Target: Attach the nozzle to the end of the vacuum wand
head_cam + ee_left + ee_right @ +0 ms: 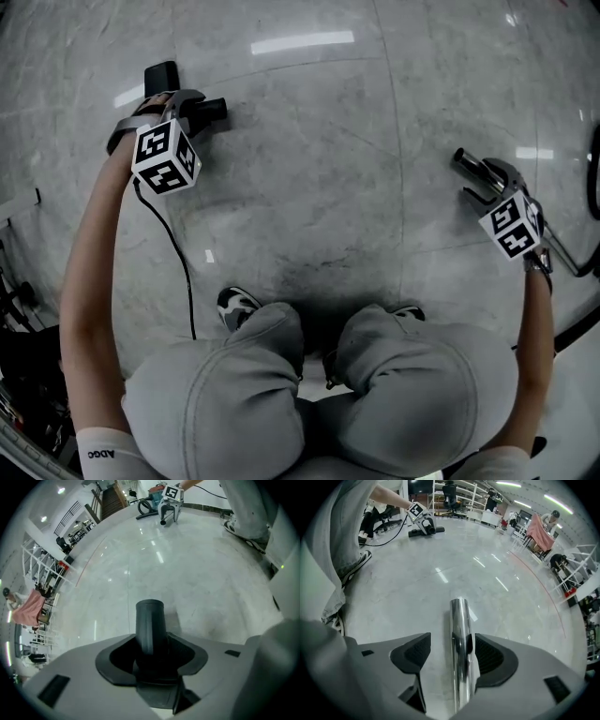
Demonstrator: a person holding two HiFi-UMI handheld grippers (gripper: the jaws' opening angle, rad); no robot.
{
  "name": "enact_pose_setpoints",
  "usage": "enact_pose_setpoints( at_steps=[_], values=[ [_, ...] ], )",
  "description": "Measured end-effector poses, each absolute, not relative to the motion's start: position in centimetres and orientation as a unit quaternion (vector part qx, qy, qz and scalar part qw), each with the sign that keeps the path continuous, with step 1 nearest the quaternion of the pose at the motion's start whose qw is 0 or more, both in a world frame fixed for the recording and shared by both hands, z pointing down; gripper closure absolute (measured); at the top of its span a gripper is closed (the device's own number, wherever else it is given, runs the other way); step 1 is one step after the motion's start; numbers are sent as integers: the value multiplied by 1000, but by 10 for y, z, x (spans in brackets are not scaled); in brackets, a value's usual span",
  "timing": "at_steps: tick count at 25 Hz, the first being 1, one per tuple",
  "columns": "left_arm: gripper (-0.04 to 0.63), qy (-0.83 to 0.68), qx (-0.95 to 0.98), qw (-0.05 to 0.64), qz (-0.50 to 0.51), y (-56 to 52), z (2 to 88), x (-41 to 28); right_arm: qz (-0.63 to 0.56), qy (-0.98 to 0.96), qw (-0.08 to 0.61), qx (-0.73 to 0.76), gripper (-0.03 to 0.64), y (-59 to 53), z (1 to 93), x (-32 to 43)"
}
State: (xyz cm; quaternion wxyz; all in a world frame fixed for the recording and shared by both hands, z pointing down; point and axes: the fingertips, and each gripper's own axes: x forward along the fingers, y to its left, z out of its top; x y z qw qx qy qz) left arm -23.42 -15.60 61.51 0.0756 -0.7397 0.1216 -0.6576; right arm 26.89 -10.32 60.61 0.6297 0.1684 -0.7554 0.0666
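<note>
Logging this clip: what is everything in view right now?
nozzle: one, black, on the floor, neck between the left gripper's open jaws
vacuum wand: one, chrome, right side, end between the right gripper's open jaws
cable: one, black, floor, left side
vacuum body: one, bluish, far behind the wand
floor: grey marble
racks: white, background
left gripper, right gripper: two, grey, marker cubes on top
person: grey trousers, black-and-white shoes
</note>
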Motion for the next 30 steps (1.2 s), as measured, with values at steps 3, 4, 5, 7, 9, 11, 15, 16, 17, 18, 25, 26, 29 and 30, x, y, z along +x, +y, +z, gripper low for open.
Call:
enact_pose_setpoints(
  at_steps=[3, 4, 5, 7, 9, 11, 15, 16, 17, 18, 25, 26, 29, 30],
  values=[
    [394, 118, -738, 80, -659, -157, 617, -232, 65, -748, 637, 174, 347, -106, 612, 275],
    [396, 117, -738, 79, -660, -157, 617, -232, 65, -747, 639, 173, 347, -108, 614, 276],
    [396, 115, -738, 76, -660, -155, 617, -232, 64, -746, 641, 172, 347, -108, 616, 276],
    [397, 110, -743, 73, -657, -152, 616, -229, 62, -747, 639, 171, 348, -110, 618, 275],
    [397, 108, -756, 74, -642, -149, 612, -217, 57, -751, 634, 178, 360, -112, 616, 275],
    [397, 106, -770, 79, -624, -145, 608, -199, 51, -753, 629, 186, 454, -114, 614, 276],
    [397, 89, -791, 96, -598, -129, 604, -163, 46, -756, 630, 172, 456, -105, 613, 267],
    [397, 86, -794, 99, -593, -126, 604, -156, 45, -757, 630, 167, 456, -102, 612, 265],
    [397, 83, -797, 101, -590, -124, 605, -150, 44, -758, 630, 164, 457, -100, 612, 262],
    [397, 80, -798, 103, -588, -122, 606, -145, 43, -759, 629, 162, 457, -98, 611, 260],
    [397, 75, -805, 104, -579, -117, 607, -120, 32, -771, 618, 152, 457, -92, 610, 221],
    [397, 72, -806, 107, -578, -116, 607, -116, 30, -772, 617, 152, 459, -93, 610, 218],
    [397, 64, -809, 112, -574, -114, 605, -105, 30, -773, 613, 159, 458, -97, 607, 215],
    [397, 65, -811, 110, -571, -115, 605, -101, 29, -773, 613, 162, 458, -99, 604, 215]
  ],
)
